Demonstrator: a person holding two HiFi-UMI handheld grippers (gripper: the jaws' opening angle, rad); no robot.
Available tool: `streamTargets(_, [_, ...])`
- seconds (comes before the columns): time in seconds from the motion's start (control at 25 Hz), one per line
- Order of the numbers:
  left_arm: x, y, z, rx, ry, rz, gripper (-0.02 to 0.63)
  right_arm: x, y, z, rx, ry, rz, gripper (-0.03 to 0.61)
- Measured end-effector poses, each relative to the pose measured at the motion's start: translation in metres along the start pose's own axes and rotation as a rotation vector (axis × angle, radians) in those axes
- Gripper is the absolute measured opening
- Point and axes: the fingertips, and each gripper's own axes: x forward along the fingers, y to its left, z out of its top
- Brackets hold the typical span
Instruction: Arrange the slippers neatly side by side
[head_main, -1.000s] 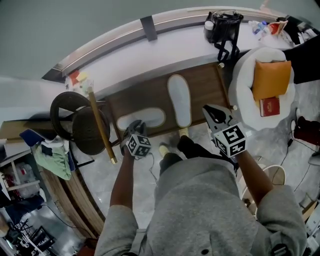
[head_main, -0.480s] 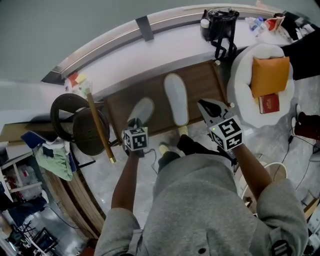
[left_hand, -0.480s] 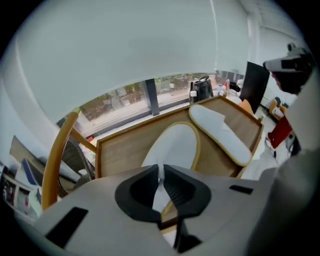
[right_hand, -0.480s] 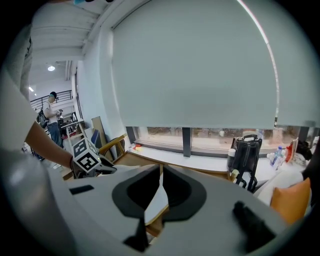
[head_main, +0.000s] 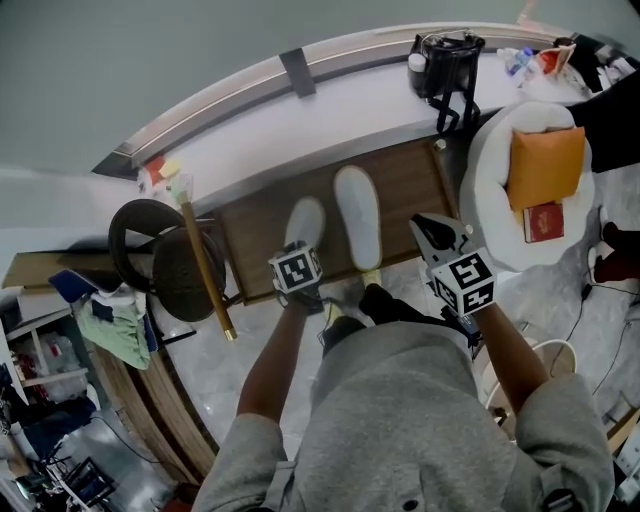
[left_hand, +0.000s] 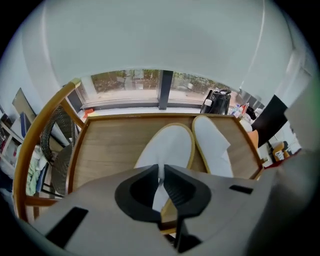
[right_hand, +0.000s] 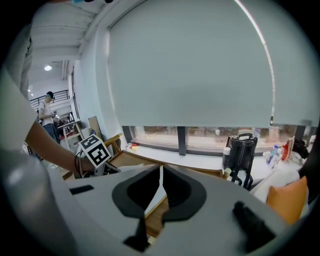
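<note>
Two white slippers with tan edging lie on a brown wooden board (head_main: 250, 225). The right slipper (head_main: 358, 215) (left_hand: 214, 145) points away from me. Close beside it on the left is the left slipper (head_main: 305, 222) (left_hand: 170, 147), nearly parallel and set a little nearer to me. My left gripper (head_main: 300, 254) (left_hand: 161, 176) is shut on the left slipper's heel; white fabric is pinched between its pads. My right gripper (head_main: 422, 224) (right_hand: 161, 181) hovers past the board's right end, shut, with nothing in it.
A dark round stool (head_main: 165, 250) and a wooden pole (head_main: 205, 265) stand left of the board. A black bag (head_main: 447, 50) sits on the window ledge. At the right is a white round seat (head_main: 495, 190) with an orange cushion (head_main: 545, 160). My feet (head_main: 345, 305) are at the board's near edge.
The left slipper lay crosswise on the board. My left gripper has closed on it, swung it lengthwise and carried it right, up beside the other slipper. The right gripper has hardly moved.
</note>
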Motion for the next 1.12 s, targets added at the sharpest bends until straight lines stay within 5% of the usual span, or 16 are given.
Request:
streamTargets(0.4, [0.024, -0.040, 0.021, -0.245, 0.029, -0.085, 0.040, 0.000, -0.025, -0.003, 0.015, 0.011, -0.014, 0.037])
streamTargets(1.12, [0.036, -0.073, 0.031, -0.161, 0.056, -0.194, 0.041, 0.017, -0.035, 0.000, 0.019, 0.014, 0.021, 0.037])
